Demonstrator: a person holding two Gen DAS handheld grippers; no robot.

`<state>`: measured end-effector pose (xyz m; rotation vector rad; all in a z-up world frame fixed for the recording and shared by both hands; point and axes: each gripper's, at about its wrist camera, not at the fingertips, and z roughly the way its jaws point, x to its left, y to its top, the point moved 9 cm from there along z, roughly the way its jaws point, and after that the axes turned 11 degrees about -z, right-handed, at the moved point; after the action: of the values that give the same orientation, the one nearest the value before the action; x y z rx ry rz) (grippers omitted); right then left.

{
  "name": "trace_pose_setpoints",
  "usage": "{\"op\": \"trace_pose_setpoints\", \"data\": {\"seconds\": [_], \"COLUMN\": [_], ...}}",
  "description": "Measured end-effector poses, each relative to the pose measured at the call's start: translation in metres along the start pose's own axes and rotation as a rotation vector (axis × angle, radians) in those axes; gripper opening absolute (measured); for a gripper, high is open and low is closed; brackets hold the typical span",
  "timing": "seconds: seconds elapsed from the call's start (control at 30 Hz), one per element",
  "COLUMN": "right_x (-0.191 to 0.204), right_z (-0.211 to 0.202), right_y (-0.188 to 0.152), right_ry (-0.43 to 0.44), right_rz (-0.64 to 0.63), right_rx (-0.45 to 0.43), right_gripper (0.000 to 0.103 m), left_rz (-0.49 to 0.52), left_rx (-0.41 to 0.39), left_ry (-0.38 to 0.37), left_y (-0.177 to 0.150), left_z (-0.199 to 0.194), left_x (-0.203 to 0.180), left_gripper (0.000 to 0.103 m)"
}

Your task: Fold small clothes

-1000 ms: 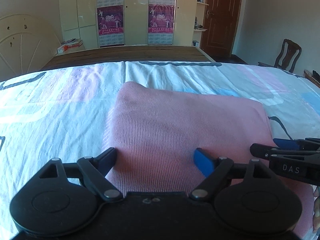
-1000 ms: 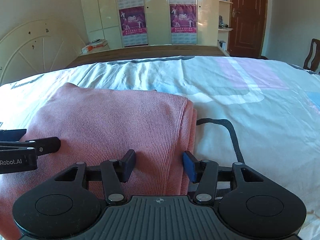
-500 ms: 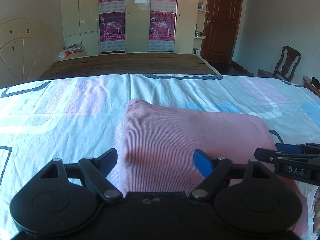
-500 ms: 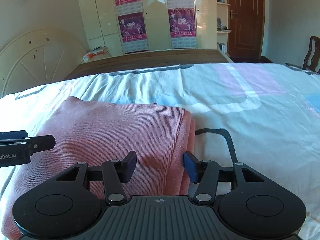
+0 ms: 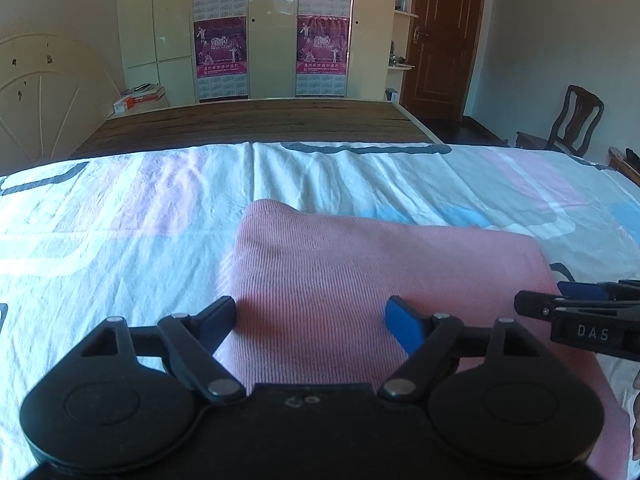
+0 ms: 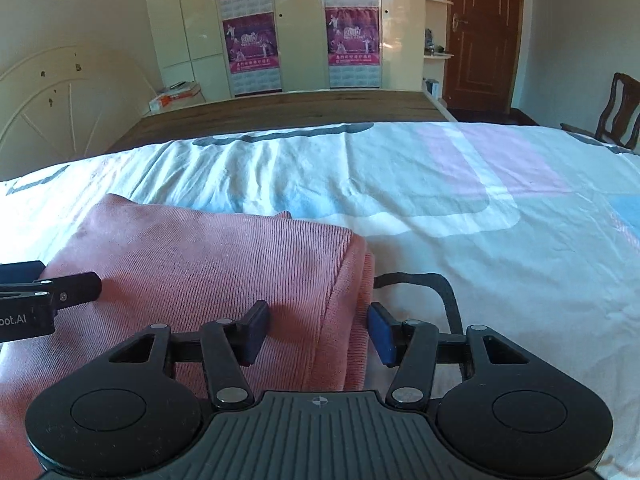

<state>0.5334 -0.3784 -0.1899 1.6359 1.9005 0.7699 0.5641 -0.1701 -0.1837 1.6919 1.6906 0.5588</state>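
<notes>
one folded pink garment (image 5: 384, 272) is lying on the bed sheet (image 5: 120, 240). two grippers are hovering over its near edge: left gripper (image 5: 310, 322) gaping and widening, right gripper (image 6: 318, 330) half open, both gripping nothing. both are sitting higher than earlier.

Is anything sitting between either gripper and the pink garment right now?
Nothing visible does. The left gripper, jaws opening, straddles the near left part of the pink garment; the right gripper straddles its right folded edge with open jaws. Only the patterned bedsheet surrounds the cloth.
</notes>
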Motion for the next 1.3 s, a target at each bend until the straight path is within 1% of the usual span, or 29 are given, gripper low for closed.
{"op": "trace_pose_setpoints", "data": {"seconds": [0.13,0.17,0.27,0.3,0.43,0.53,0.67,0.83,1.0,1.07,1.1,1.13,1.2,1.27,1.3], "right_x": [-0.003,-0.003,-0.004,-0.005,-0.004,-0.003,0.003,0.003,0.001,0.0,0.001,0.001,0.005,0.007,0.009], "right_z": [-0.009,-0.011,-0.016,-0.018,-0.025,-0.028,-0.03,-0.034,-0.035,-0.034,-0.033,-0.033,-0.031,-0.028,-0.026], "right_y": [-0.006,-0.007,-0.012,-0.014,-0.02,-0.026,-0.036,-0.041,-0.044,-0.044,-0.044,-0.043,-0.041,-0.039,-0.038], "right_ry": [0.014,0.023,0.049,0.056,0.067,0.085,0.099,0.128,0.151,0.161,0.166,0.173,0.184,0.19,0.201], "right_rz": [0.026,0.036,0.078,0.087,0.086,0.102,0.084,0.112,0.137,0.153,0.156,0.159,0.157,0.15,0.155], "right_rx": [0.005,0.01,0.023,0.027,0.035,0.049,0.069,0.073,0.075,0.073,0.071,0.07,0.066,0.063,0.059], "right_gripper": [0.053,0.055,0.07,0.071,0.072,0.073,0.073,0.073,0.073,0.073,0.073,0.073,0.073,0.073,0.073], "left_rz": [0.017,0.022,0.042,0.049,0.049,0.041,0.011,-0.056,-0.201,-0.259,-0.278,-0.289,-0.278,-0.262,-0.259], "left_rx": [-0.017,-0.019,-0.012,-0.01,-0.011,0.011,0.048,0.094,0.176,0.221,0.234,0.237,0.233,0.232,0.236], "left_ry": [0.009,0.011,0.018,0.022,0.031,0.029,0.014,-0.045,-0.127,-0.157,-0.164,-0.17,-0.171,-0.183,-0.196], "left_y": [0.0,0.0,-0.003,-0.004,-0.007,-0.011,-0.022,-0.032,-0.044,-0.049,-0.051,-0.052,-0.052,-0.052,-0.053], "left_z": [-0.011,-0.013,-0.019,-0.021,-0.029,-0.031,-0.031,-0.033,-0.027,-0.02,-0.016,-0.014,-0.012,-0.011,-0.01], "left_x": [0.001,0.001,0.002,0.003,0.01,0.014,0.021,0.029,0.042,0.046,0.047,0.047,0.045,0.041,0.037], "left_gripper": [0.084,0.085,0.088,0.088,0.089,0.089,0.089,0.089,0.089,0.091,0.095,0.096,0.097,0.096,0.094]}}
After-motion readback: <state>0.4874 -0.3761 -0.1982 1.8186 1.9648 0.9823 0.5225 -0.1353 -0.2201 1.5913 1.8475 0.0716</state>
